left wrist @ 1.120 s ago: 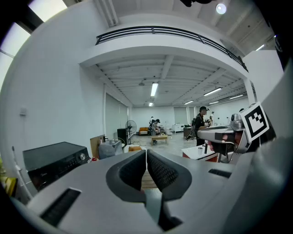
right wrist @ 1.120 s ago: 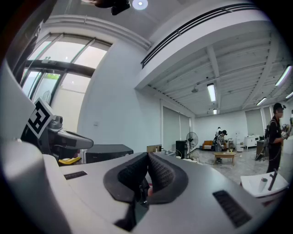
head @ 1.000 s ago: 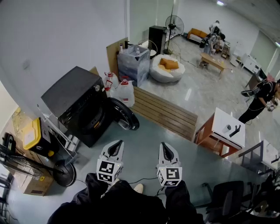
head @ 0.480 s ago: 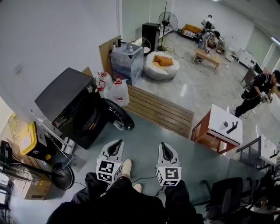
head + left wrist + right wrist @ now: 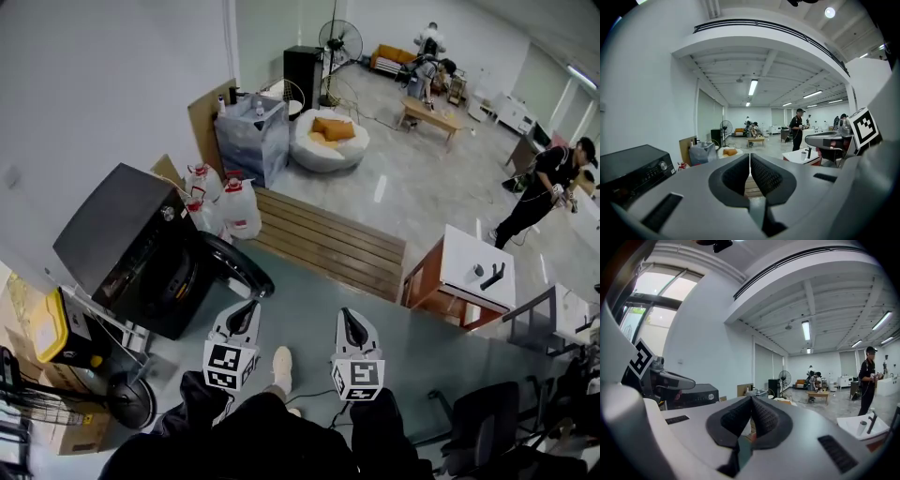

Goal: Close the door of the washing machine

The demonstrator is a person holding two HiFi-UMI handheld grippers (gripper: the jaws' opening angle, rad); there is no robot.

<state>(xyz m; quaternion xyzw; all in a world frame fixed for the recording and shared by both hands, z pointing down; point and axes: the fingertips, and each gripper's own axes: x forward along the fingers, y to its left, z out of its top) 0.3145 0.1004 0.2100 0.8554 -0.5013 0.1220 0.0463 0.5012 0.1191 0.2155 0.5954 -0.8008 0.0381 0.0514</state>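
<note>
**Both tongs clenched and empty, washer door open**

In the head view, the black washing machine [image 5: 131, 248] is seen at the left of the frame, and its round door [image 5: 239, 265] is swung open to the right of the drum opening. The door is touched by neither tool.

The left gripper [image 5: 246, 314] and the right gripper [image 5: 349, 321] are held side by side at the lower centre of the frame, below the door and apart from it. In the left gripper view the jaws are seen pressed together with nothing between them, and the machine's top and control panel are shown at the lower left. The jaws of the right gripper are likewise clenched on nothing in its own view, where the machine is seen at the left, beyond the other tool.

Water jugs [image 5: 239, 208] are stood just above the door, beside a slatted wooden panel [image 5: 328, 242]. A white table [image 5: 478, 267] is placed at the right.
</note>
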